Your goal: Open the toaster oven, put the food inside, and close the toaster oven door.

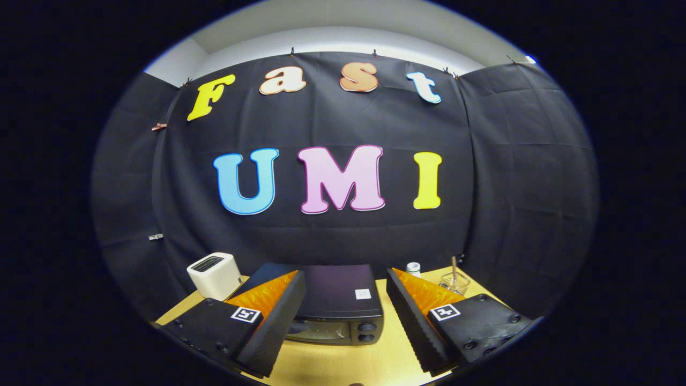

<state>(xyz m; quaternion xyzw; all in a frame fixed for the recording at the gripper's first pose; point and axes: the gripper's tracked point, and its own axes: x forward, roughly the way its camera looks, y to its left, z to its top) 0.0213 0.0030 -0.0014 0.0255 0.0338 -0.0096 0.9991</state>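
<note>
1. We see one toaster oven (337,308) on the wooden table (343,364), and we use it as our landmark
2. Our gripper (343,327) hangs high above the oven, with its two fingers wide apart and holding nothing; the oven sits between and just beyond them
3. The oven door (321,331) looks shut, as far as we can tell from up here. That fits a time before the food goes in, and it also fits a time after the door is closed again
4. We cannot spot the food, so we cannot say if it is inside the oven
5. What could go wrong: the left finger hides part of the door, so we could miss the handle. A hard pull could drag the whole oven, because it stands loose on the table
6. We count one white toaster (214,275) left of the oven, one small white-capped bottle (413,268) to its right, and one glass cup (454,282) with a stick in it, further right
</note>
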